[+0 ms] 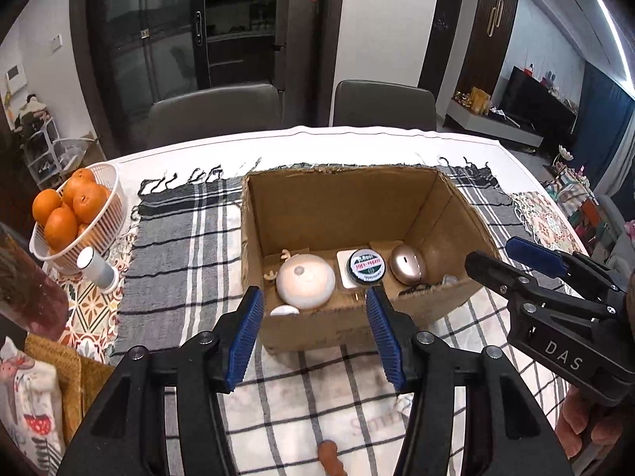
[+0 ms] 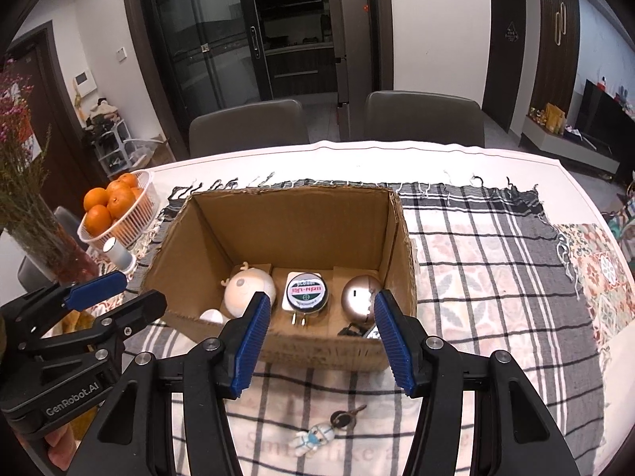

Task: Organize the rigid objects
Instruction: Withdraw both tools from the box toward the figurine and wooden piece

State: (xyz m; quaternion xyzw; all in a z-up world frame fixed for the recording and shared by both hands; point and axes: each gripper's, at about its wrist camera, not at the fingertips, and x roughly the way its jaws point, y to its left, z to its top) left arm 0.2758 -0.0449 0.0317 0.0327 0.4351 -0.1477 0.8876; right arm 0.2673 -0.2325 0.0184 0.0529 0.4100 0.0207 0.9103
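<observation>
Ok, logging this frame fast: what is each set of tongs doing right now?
Left tongs: open, holding nothing.
Right tongs: open, holding nothing.

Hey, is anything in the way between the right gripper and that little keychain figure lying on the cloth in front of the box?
Nothing visible. The keychain figure lies on bare checked cloth just below the open right gripper, in front of the cardboard box. The left gripper is off to the side.

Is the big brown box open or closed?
Open. The cardboard box has no lid over it, so you can look straight down at the white round toy and round tin inside.
</observation>
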